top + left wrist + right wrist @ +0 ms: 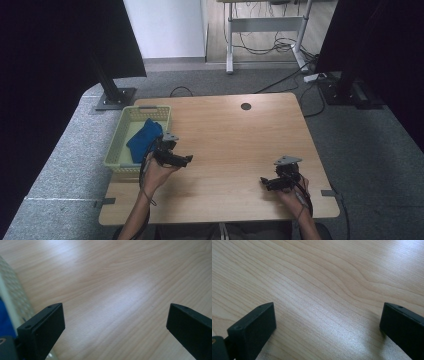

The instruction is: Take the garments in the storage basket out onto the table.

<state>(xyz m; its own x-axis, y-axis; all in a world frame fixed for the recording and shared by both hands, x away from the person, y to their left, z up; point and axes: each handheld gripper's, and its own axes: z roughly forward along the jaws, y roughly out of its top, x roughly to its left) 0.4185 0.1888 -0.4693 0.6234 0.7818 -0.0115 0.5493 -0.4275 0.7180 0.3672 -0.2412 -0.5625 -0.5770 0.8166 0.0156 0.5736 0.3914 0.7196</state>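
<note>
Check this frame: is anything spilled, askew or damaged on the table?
Nothing stands out. The blue cloth lies bunched inside the basket at the table edge; both the left gripper and right gripper are open and empty.

Black hand-held gripper [189, 160], grey triangular plate, trailing cable

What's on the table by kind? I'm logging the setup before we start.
Basket, pale green: 1
Cloth, blue, in the basket: 1
Grippers, both open: 2, left gripper, right gripper
Total: 4
</note>
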